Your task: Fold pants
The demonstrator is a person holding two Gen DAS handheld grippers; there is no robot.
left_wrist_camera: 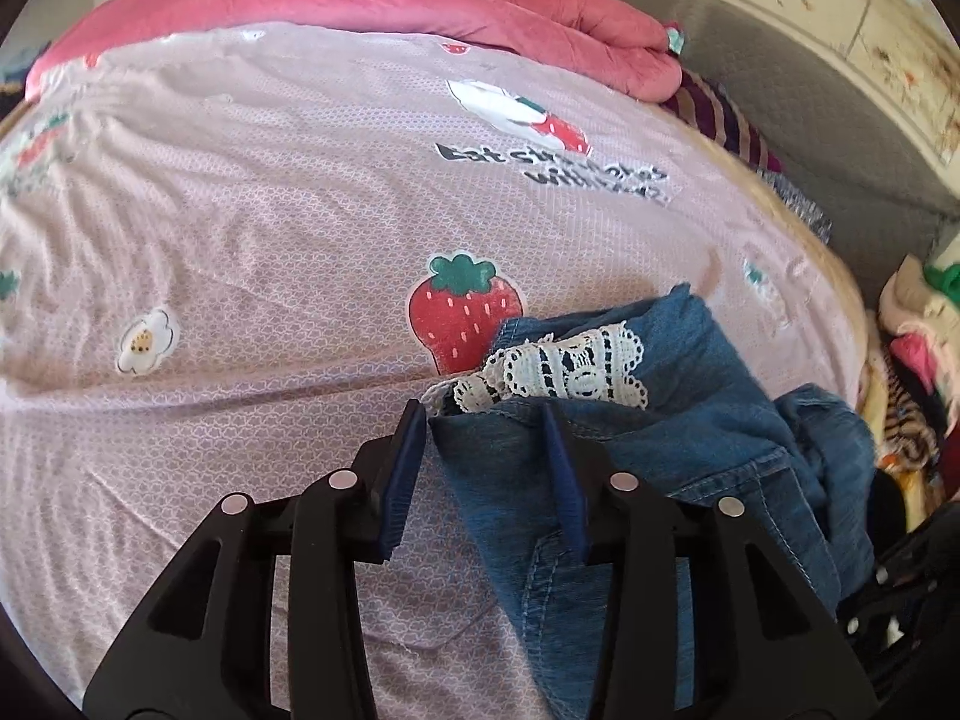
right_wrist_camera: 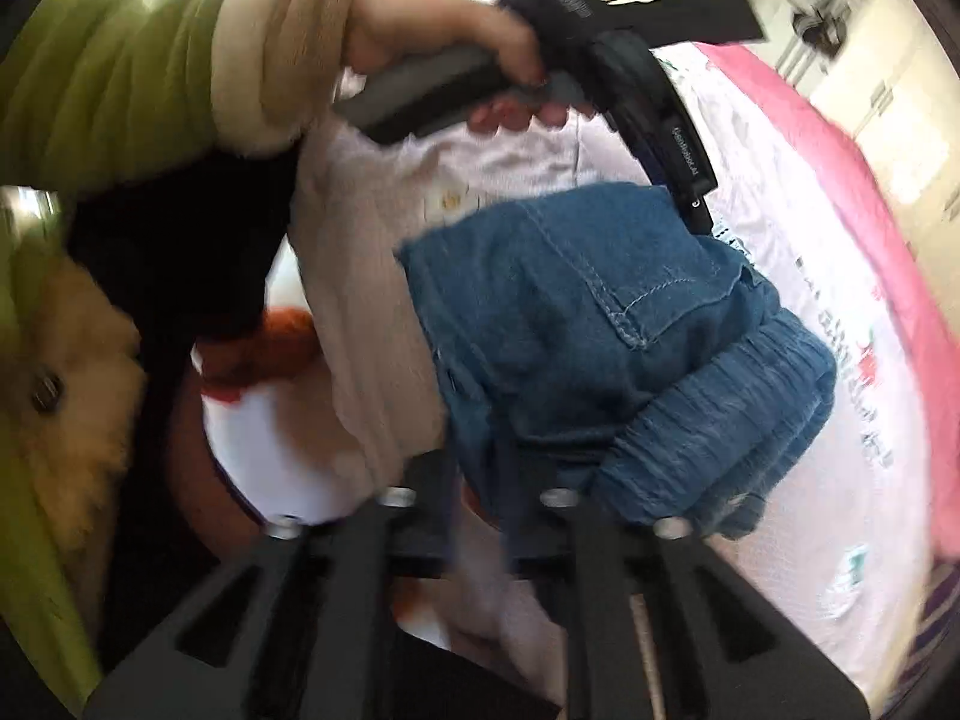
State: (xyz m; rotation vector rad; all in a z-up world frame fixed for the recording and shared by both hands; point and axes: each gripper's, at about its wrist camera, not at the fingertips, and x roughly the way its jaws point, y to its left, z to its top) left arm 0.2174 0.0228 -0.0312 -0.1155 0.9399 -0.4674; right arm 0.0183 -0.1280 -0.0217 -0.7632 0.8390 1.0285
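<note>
jeans bunched on the bed, both tools on them

my left gripper (left_wrist_camera: pixel 486 420) has a fold of the jeans (left_wrist_camera: pixel 660 450) between its fingers, but whether the pads actually pinch it i can't tell. my right gripper (right_wrist_camera: pixel 480 468) is blurred and its tips sit under the denim, so no call there either. past that, lace trim (left_wrist_camera: pixel 570 369), strawberry sheet (left_wrist_camera: pixel 240 210), pink quilt (left_wrist_camera: pixel 420 6).

Both wrist views look steeply down, close — sharing the jeans (left_wrist_camera: pixel 672 450) and bedsheet (left_wrist_camera: pixel 240 210).
</note>
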